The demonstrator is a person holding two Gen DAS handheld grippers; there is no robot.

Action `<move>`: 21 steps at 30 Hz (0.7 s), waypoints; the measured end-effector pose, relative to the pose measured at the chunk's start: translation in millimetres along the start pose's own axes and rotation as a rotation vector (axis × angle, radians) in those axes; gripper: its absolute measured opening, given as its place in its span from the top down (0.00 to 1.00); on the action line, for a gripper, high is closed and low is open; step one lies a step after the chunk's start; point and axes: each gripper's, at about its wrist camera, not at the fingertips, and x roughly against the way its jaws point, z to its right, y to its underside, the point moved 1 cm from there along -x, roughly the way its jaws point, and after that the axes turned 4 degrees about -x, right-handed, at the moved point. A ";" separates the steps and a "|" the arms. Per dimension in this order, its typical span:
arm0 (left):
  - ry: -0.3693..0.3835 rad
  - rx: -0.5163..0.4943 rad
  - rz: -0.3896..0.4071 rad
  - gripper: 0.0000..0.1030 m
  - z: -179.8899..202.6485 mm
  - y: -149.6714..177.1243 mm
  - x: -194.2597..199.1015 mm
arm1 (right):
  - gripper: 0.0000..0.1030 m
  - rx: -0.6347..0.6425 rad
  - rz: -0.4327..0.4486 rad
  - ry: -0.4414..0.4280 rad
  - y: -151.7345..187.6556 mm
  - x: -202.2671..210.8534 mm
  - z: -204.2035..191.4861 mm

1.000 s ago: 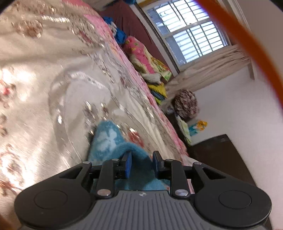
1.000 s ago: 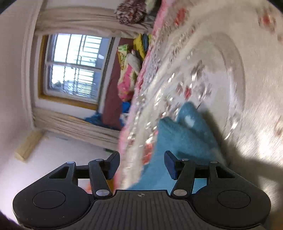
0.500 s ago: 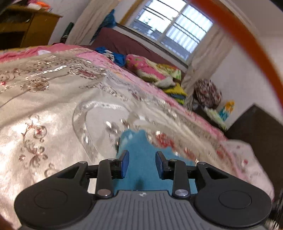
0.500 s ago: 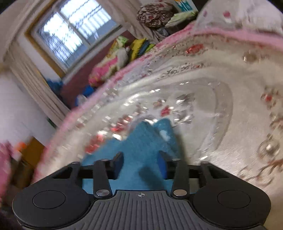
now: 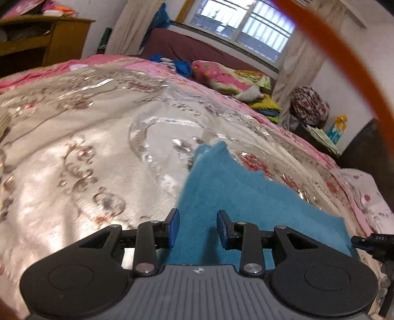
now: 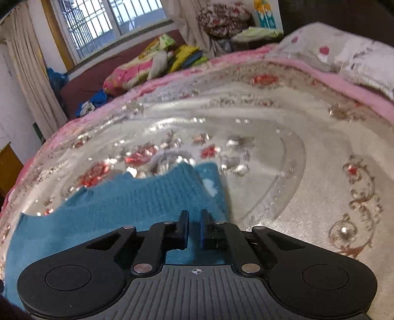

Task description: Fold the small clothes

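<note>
A: What does each view take in that the other misses?

B: The bed, under a shiny embroidered cover with a pink border, fills both. Only the left wrist view shows a wooden desk at far left and an orange cord arcing across the top right. Only the right wrist view shows a white patch on the garment and a pale pillow at the bed's far right corner.

A: And the count?

B: One window, one blue knitted garment lying flat on the bed cover, two hand-held grippers.

A: How do they stand?

B: The left hand-held gripper is partly open over the garment's left edge; the cloth lies between the blue pads, and no pinch shows. The right hand-held gripper is closing, its jaws a narrow slit apart over the garment's right part; I cannot tell whether cloth is caught.
</note>
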 end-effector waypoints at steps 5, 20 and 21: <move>0.004 0.063 -0.009 0.63 -11.1 7.5 12.8 | 0.82 0.064 0.000 -0.034 4.2 17.1 -23.8; 0.091 0.172 -0.053 0.58 -33.0 27.0 22.2 | 0.81 0.247 -0.185 -0.225 46.3 8.3 -168.9; 0.104 0.178 -0.055 0.57 -34.8 27.3 21.8 | 0.77 0.258 -0.199 -0.243 48.4 5.1 -183.5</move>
